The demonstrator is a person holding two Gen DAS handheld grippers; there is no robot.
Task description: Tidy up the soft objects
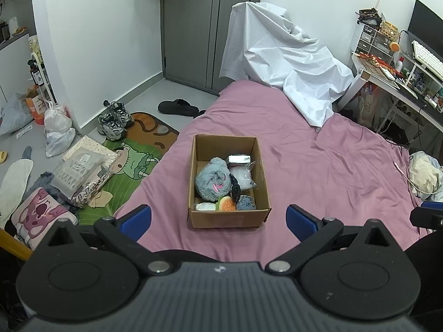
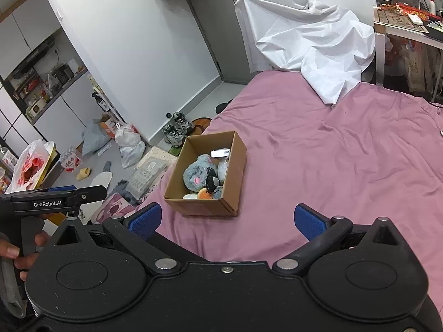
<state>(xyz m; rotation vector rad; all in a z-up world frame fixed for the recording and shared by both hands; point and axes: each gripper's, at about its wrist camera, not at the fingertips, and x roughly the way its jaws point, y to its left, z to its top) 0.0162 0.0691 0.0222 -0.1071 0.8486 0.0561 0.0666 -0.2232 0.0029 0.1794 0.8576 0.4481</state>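
An open cardboard box (image 1: pixel 228 218) (image 2: pixel 232 171) sits on the pink bed sheet (image 1: pixel 332 166) (image 2: pixel 346 152). It holds a grey plush toy (image 1: pixel 211 179) (image 2: pixel 198 173), a burger-shaped toy (image 1: pixel 227 204) (image 2: pixel 205 194), a small grey-blue plush (image 1: pixel 247 203), a black soft item (image 2: pixel 211 181) and a clear plastic packet (image 1: pixel 243 175). My left gripper (image 1: pixel 218 221) is open just short of the box, with nothing between its blue pads. The right gripper (image 2: pixel 234 222) is open too, just before the box's near corner. In the right wrist view, a hand holds the left gripper's body (image 2: pixel 55 197) at the left edge.
A white sheet (image 1: pixel 282 61) (image 2: pixel 313 36) drapes over something at the bed's far end. Shoes (image 1: pixel 113 121), bags, packages and a cartoon mat (image 1: pixel 130 160) litter the floor to the left. A cluttered desk (image 1: pixel 401 66) stands at the right. A bundle of cloth (image 1: pixel 426 174) lies on the bed's right edge.
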